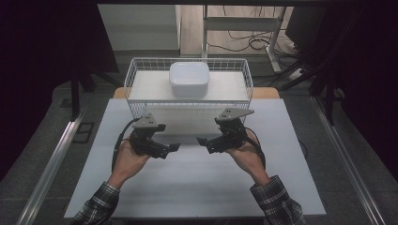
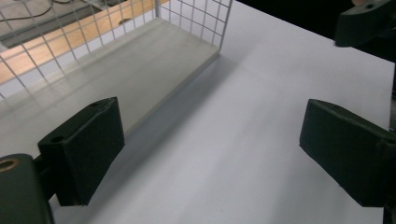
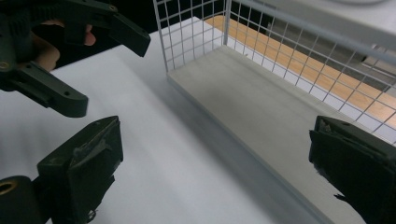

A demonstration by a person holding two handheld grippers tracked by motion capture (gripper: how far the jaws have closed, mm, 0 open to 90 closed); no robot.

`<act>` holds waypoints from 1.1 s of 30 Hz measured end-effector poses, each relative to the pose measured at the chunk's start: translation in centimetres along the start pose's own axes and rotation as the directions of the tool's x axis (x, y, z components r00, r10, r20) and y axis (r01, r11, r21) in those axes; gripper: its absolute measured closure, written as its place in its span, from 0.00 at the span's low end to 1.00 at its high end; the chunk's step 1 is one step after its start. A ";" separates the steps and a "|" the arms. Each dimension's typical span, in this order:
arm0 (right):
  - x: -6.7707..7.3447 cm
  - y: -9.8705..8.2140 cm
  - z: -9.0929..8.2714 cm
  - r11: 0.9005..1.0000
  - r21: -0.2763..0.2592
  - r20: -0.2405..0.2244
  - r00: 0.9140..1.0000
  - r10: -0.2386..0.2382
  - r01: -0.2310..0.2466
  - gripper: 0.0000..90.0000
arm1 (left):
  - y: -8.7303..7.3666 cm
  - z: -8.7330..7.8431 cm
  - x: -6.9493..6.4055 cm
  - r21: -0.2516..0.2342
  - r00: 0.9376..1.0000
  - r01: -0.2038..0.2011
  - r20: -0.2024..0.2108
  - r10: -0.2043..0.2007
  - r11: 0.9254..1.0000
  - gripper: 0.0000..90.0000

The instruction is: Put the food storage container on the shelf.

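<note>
A white wire rack (image 1: 133, 75) stands at the far side of the white table (image 1: 197, 187). A white square bowl (image 1: 188, 78) rests on its upper shelf. The rack's pale lower board (image 2: 140, 79) (image 3: 261, 107) lies open toward me. My left gripper (image 1: 173, 147) (image 2: 212, 154) hovers over the table in front of the rack, jaws wide apart and empty. My right gripper (image 1: 202, 141) (image 3: 215, 172) faces it close by, also open with nothing between its jaws. Each gripper view also catches the other gripper: the right gripper (image 2: 364, 21) and the left gripper (image 3: 109, 74).
A wooden surface (image 1: 267, 92) shows behind the rack. Cables (image 1: 248, 40) lie on the floor beyond, near a white frame leg. Metal rails (image 1: 51, 164) run along both sides of the table. The person's plaid sleeves (image 1: 277, 201) come in from the bottom.
</note>
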State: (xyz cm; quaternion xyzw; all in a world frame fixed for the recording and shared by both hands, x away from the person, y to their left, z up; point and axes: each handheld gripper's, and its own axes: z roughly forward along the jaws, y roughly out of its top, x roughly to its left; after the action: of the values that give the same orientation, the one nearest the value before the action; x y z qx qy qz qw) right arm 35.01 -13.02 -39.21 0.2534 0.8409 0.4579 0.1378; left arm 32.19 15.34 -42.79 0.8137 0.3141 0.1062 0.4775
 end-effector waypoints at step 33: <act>1.0 -8.7 -2.6 0.999 0.002 0.065 0.997 0.044 -0.045 0.00 | -9.0 -1.3 -3.5 -0.019 0.998 0.054 -0.043 -0.055 0.998 0.08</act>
State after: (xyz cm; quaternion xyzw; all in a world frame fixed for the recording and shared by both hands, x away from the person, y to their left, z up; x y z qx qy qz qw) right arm 30.33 -18.25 -45.14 0.2871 0.8308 0.4510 0.1545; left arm 25.21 17.26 -49.26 0.7979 0.3454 0.1135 0.4808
